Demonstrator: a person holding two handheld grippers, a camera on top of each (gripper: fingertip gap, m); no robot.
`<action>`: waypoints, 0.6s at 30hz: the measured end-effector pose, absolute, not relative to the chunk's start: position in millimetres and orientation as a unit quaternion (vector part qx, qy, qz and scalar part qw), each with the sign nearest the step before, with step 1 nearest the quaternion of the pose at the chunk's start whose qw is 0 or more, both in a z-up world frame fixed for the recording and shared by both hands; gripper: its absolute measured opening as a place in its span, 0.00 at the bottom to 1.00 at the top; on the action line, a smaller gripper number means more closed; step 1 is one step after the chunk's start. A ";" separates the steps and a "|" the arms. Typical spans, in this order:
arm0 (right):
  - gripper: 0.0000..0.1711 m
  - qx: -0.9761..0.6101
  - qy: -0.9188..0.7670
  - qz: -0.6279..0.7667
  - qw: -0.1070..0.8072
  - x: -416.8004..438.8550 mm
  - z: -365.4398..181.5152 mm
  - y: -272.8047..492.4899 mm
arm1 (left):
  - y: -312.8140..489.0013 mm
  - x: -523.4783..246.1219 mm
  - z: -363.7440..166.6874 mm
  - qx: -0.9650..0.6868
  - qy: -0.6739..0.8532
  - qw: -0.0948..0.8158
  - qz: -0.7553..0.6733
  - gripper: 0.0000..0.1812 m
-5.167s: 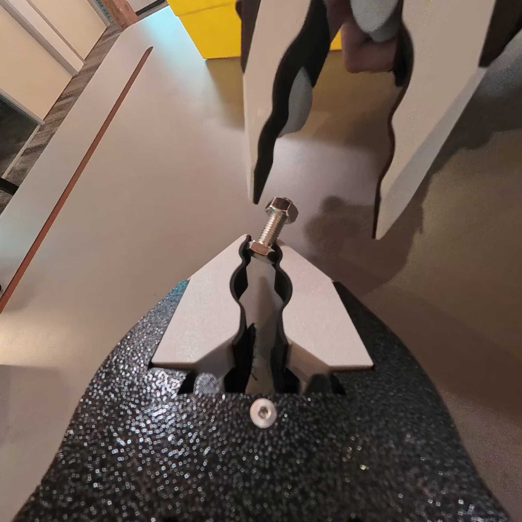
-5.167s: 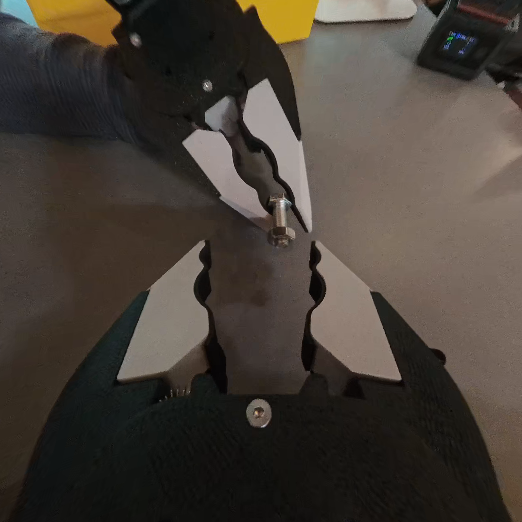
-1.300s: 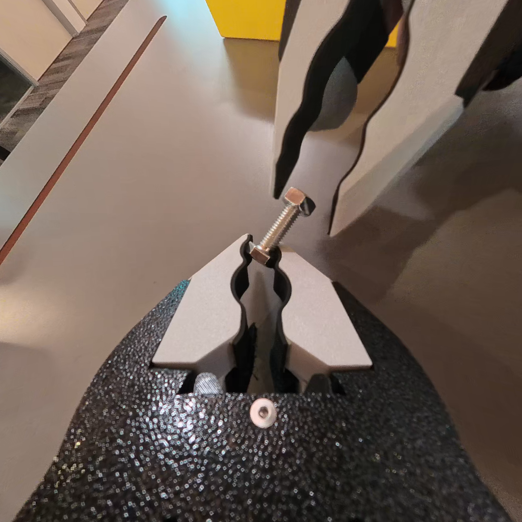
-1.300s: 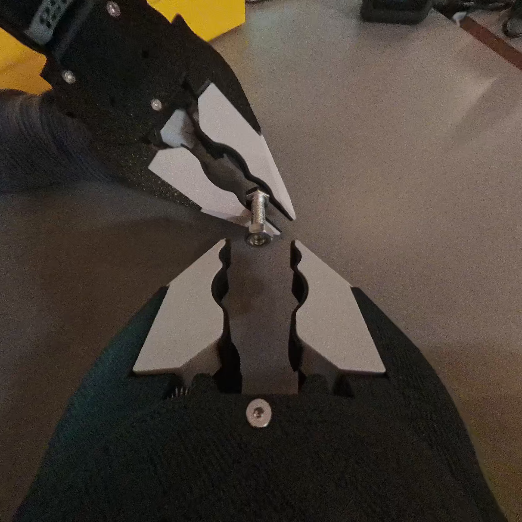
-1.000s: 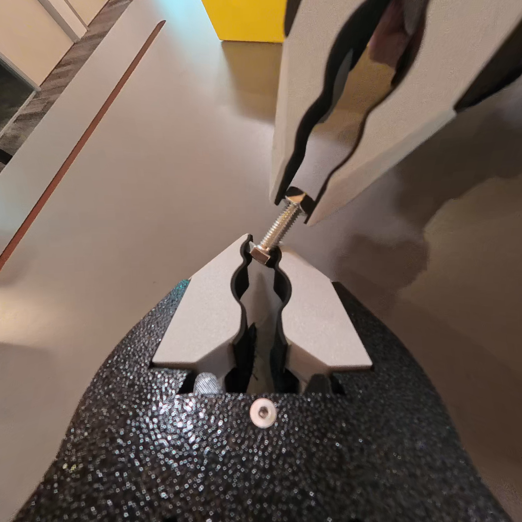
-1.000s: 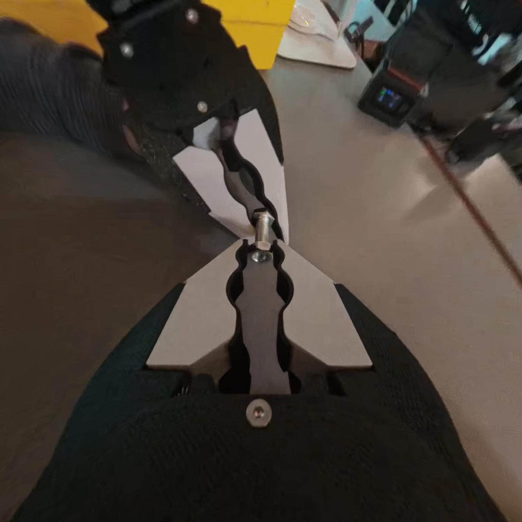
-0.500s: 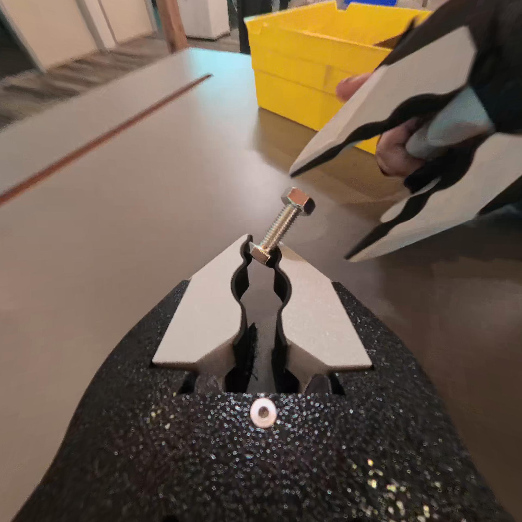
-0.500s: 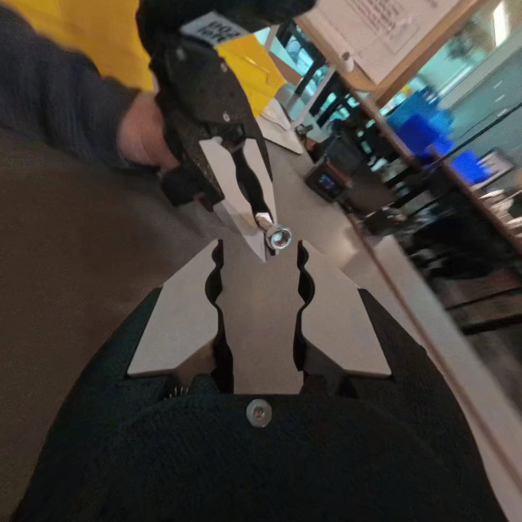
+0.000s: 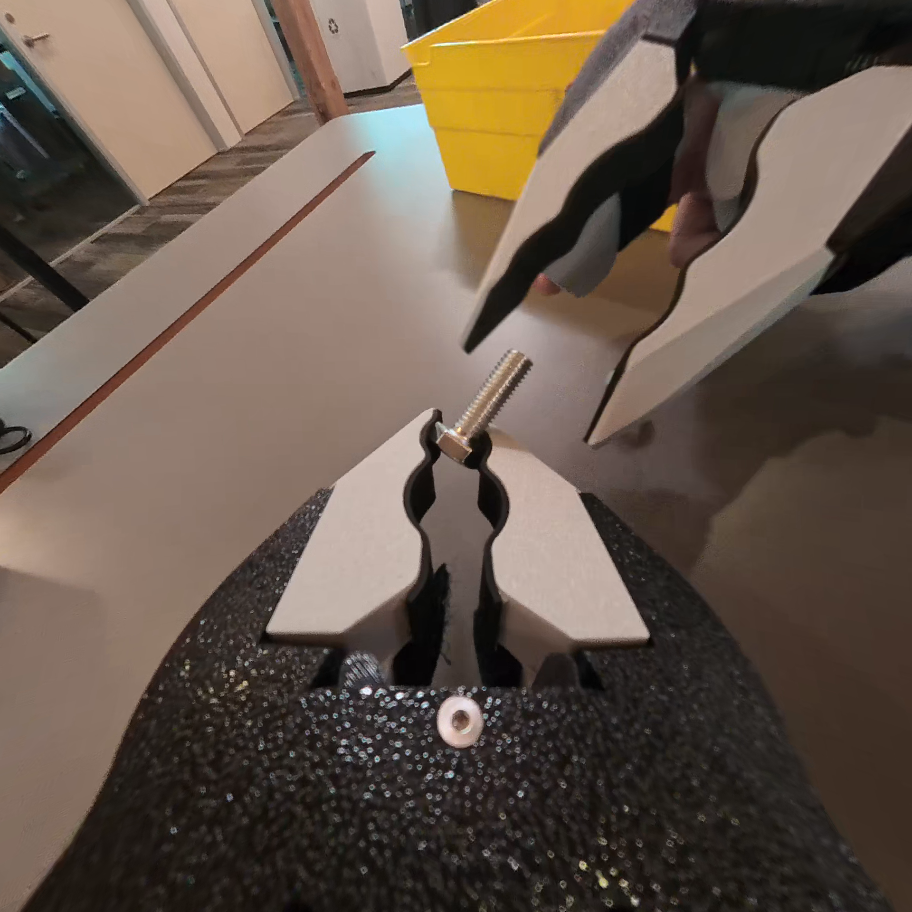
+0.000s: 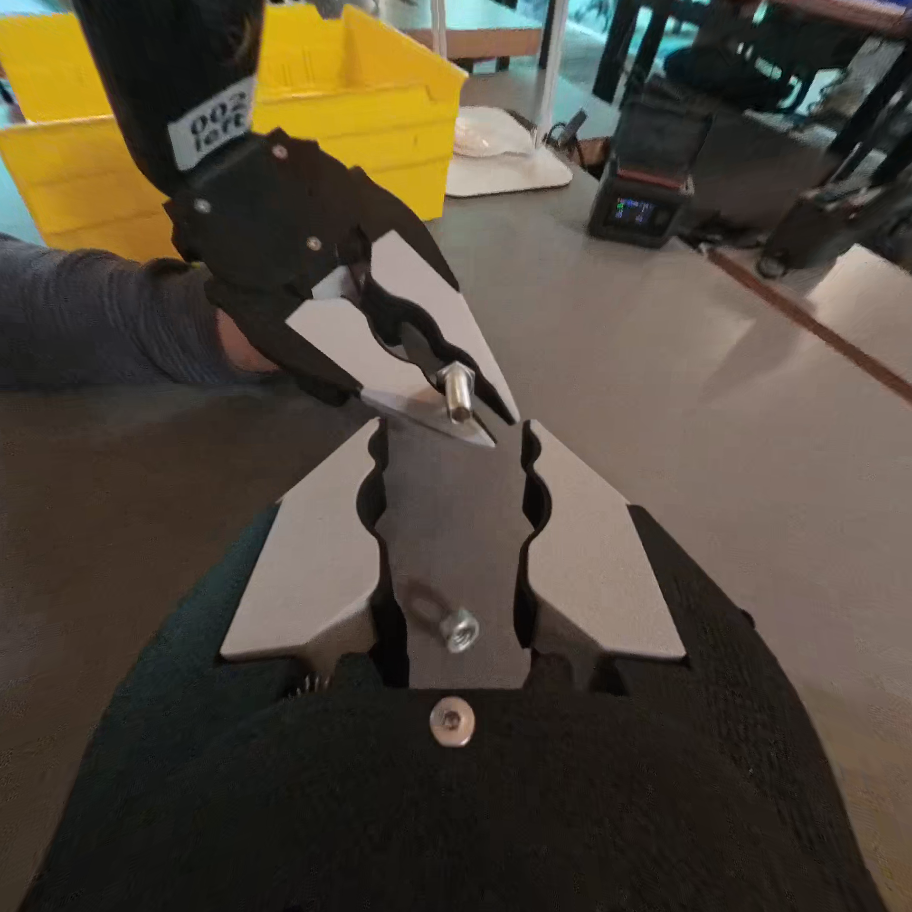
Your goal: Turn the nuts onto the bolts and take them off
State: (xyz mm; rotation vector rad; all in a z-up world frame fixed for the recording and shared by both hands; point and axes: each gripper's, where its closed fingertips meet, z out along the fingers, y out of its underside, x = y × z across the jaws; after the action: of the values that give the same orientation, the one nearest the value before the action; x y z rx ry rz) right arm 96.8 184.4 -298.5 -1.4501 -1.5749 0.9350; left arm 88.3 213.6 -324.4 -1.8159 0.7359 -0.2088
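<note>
My left gripper [image 9: 461, 434] is shut on the hex head of a silver bolt [image 9: 488, 395], whose bare thread points up and away. My right gripper [image 9: 533, 395] hangs open just beyond the bolt's tip, apart from it. In the right wrist view my right gripper [image 10: 451, 427] is open and empty, facing the left gripper [image 10: 501, 432] and the bolt [image 10: 456, 395]. A silver nut [image 10: 459, 634] shows loose between my right fingers, over the grey table [image 10: 641, 395]. I cannot tell whether it rests on the table.
Yellow bins [image 10: 355, 108] stand at the back of the table, also in the left wrist view [image 9: 493, 98]. A black device with a small screen [image 10: 636, 207] and a white pad [image 10: 503, 163] sit far right. A brown seam [image 9: 197, 306] crosses the table. My hands' fingertips stand some 4 cm from each other.
My right gripper let go of the nut at the bolt's end, opened and drew back. The nut, on the bolt tip half a second ago, is now off the bolt and loose below.
</note>
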 end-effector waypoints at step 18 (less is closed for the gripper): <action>0.12 -0.475 -0.611 0.154 0.614 90.0 -281.3 224.8 | 224.7 57.9 -313.7 -0.770 0.236 0.592 -0.034 0.06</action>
State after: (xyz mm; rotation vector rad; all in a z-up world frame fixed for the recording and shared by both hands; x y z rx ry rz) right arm 90.0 224.8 -281.3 -1.0959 -1.4092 0.3549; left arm 57.9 224.7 -313.7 -1.7912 0.5482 -0.0782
